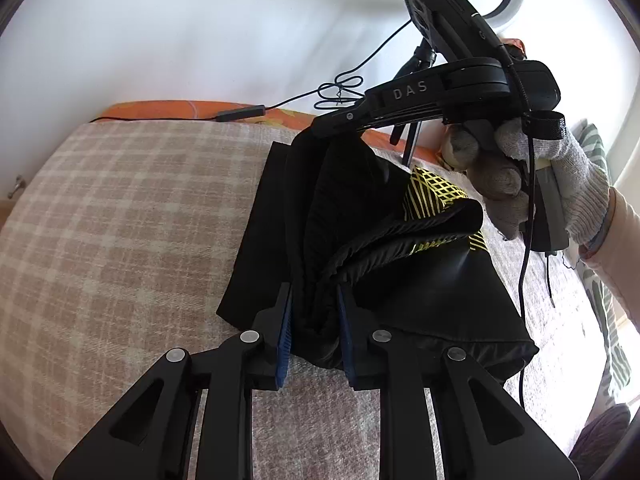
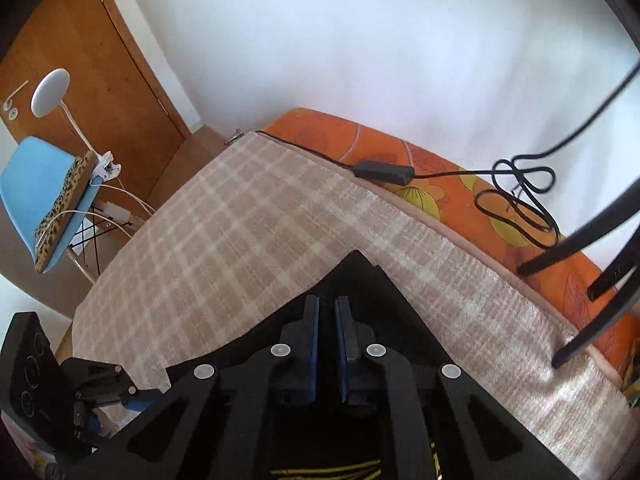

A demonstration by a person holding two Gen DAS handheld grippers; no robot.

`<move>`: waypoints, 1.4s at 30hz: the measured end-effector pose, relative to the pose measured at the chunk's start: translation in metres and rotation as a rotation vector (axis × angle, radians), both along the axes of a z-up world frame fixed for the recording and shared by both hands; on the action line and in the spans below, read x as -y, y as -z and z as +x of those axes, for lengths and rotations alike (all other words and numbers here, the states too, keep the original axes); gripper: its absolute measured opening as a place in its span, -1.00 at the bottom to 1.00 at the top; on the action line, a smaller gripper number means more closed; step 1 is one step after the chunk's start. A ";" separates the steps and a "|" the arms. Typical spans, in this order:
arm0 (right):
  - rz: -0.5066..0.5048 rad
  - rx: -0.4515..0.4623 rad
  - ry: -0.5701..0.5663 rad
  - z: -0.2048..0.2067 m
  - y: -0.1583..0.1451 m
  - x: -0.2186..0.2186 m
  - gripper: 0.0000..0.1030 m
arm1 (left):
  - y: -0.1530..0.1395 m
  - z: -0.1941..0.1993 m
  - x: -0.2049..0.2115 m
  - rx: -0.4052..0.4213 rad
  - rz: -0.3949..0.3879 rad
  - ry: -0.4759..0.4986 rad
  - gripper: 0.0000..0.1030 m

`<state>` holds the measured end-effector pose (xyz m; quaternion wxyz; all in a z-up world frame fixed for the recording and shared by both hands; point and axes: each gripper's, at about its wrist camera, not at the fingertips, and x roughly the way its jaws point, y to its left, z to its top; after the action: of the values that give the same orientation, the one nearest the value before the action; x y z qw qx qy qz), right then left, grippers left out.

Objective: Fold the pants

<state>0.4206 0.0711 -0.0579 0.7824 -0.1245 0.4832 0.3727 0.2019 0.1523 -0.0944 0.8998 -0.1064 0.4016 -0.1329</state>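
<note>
Your pants (image 1: pixel 380 280) are black, with a yellow grid pattern showing where the cloth opens near the far side. They lie on the checked blanket, partly folded: one flat layer is spread on the bed, and a ribbed, gathered band is bunched up and lifted above it in loose folds. In the right wrist view a flat black corner points away from you.

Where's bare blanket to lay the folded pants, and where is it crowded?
Free: the wide checked blanket left of the pants in the left wrist view, bordered by the wall-side cable and the bed's near edge. Crowded: the right side, where the right gripper, gloved hand and tripod legs stand on the orange sheet.
</note>
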 end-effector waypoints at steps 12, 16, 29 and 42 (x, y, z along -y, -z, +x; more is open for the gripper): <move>-0.033 0.004 0.195 -0.044 -0.030 0.096 -0.30 | -0.007 -0.012 -0.004 0.024 0.100 -0.022 -0.24; 0.061 -0.184 0.319 -0.051 -0.009 0.137 -0.24 | -0.013 -0.020 0.002 0.053 0.149 0.016 -0.24; 0.236 -0.484 0.490 -0.031 0.034 0.143 -0.59 | -0.006 -0.009 0.023 0.045 0.271 0.134 -0.24; 0.294 -0.241 0.323 0.010 -0.020 0.088 -0.65 | -0.005 -0.005 0.009 0.032 0.192 0.060 -0.77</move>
<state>0.4306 -0.0170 -0.0380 0.7783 0.1147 0.5272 0.3213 0.1970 0.1432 -0.0897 0.9077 -0.0053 0.4013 -0.1223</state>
